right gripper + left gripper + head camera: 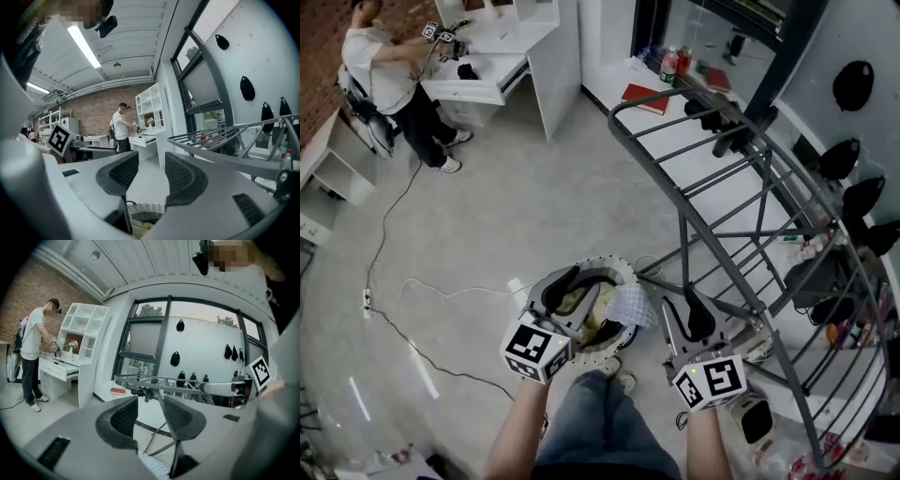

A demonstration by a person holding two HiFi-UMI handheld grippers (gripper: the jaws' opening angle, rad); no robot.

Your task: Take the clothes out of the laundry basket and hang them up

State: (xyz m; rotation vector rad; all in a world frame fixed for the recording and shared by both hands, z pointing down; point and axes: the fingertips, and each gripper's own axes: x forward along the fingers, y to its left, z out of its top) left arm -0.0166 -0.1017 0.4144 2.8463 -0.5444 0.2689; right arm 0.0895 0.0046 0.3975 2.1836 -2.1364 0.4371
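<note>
The laundry basket stands on the floor just ahead of my feet, with a yellowish garment and a white mesh cloth inside. My left gripper hovers over the basket, open and holding nothing. My right gripper hangs just right of the basket, also open and empty. The grey metal drying rack rises to the right. In the left gripper view the left gripper points at the rack. In the right gripper view the right gripper has the basket rim below its jaws.
Another person works at a white desk at the far left. A thin cable trails across the concrete floor. A red book and bottles lie on the white ledge behind the rack. Black objects hang on the right wall.
</note>
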